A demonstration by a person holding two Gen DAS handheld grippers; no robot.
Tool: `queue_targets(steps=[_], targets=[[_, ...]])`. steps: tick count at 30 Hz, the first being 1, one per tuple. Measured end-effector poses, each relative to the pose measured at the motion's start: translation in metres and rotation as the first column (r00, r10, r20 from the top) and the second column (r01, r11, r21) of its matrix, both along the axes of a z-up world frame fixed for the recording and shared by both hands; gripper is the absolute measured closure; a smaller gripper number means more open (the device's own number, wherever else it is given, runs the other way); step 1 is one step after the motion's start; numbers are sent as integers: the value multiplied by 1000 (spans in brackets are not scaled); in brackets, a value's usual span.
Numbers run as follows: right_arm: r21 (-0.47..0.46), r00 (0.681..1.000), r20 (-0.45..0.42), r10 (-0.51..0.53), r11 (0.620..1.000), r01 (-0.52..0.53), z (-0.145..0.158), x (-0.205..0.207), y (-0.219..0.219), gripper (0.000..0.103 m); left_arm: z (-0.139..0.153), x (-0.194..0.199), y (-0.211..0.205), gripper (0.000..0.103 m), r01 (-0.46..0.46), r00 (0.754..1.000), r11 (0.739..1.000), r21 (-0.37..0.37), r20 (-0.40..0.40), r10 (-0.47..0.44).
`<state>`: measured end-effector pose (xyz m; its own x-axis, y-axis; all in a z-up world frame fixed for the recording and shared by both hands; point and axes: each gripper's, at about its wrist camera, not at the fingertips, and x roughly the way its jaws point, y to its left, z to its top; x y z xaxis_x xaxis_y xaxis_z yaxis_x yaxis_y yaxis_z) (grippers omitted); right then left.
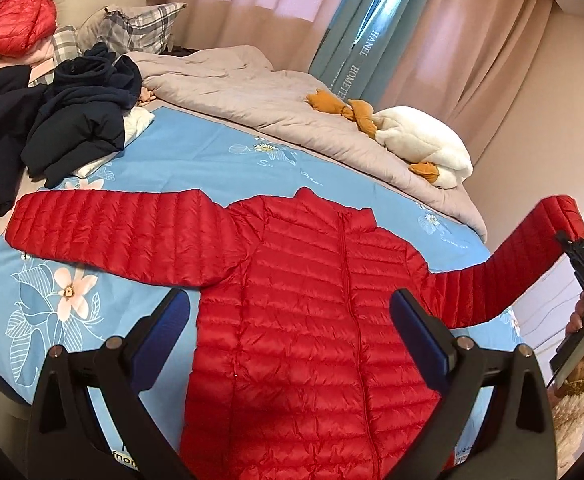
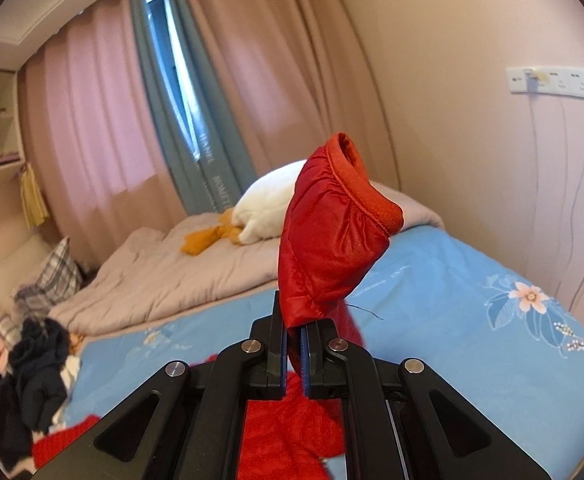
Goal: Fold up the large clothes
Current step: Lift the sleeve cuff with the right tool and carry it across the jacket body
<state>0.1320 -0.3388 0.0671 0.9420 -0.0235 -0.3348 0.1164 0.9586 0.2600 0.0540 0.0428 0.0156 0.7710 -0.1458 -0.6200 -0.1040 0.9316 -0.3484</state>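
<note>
Folding has barely begun: red down jacket [image 1: 312, 320] lies flat on the bed [image 1: 139, 276], zipped, left sleeve [image 1: 111, 232] outstretched. Right gripper [image 2: 294, 344] has its fingers clenched on the right sleeve cuff [image 2: 332, 232], lifted; left gripper [image 1: 292, 320] hovers released.

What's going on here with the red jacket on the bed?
A person is folding a red jacket spread front-up on the bed. The right hand-held gripper is shut on one sleeve near its cuff and holds it up off the bed. The other sleeve lies flat, stretched out to the side. The left hand-held gripper hovers open above the jacket's body, holding nothing. No fold is laid yet. A pile of dark clothes sits further up the bed.
</note>
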Motion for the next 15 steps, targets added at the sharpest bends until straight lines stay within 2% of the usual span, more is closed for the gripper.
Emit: queue_targets(steps=[15], targets=[[-57, 978, -57, 202, 977, -205, -9, 6, 65, 97, 2, -6, 7, 2, -15, 1000, 1000, 9, 5, 15]])
